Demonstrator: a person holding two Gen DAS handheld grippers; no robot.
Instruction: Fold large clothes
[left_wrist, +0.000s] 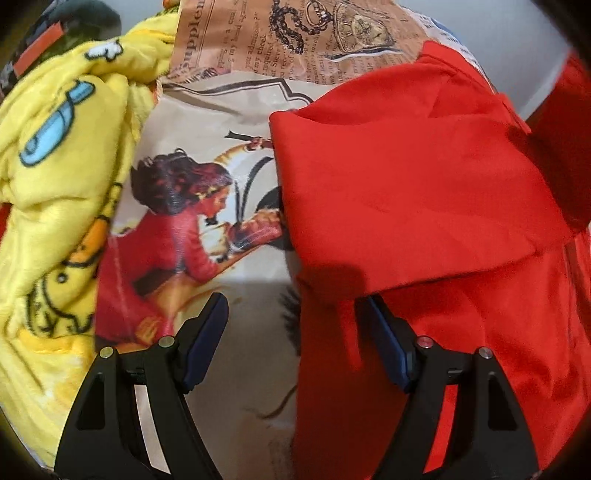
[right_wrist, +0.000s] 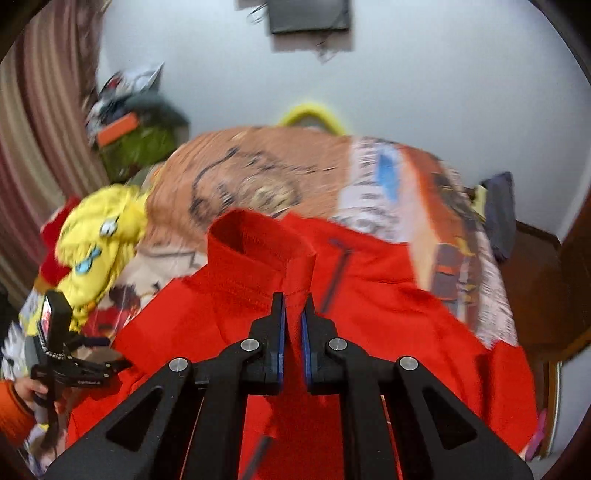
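So the right gripper has its jaws nearly closed, pinching a fold of the red garment right below its collar, and the rest of that fabric spreads out under and past the fingers over the printed bedsheet. The left gripper is spread wide with nothing in it, its right finger tucked just under a folded flap of the red garment. A crumpled yellow blanket is bunched off to its left.
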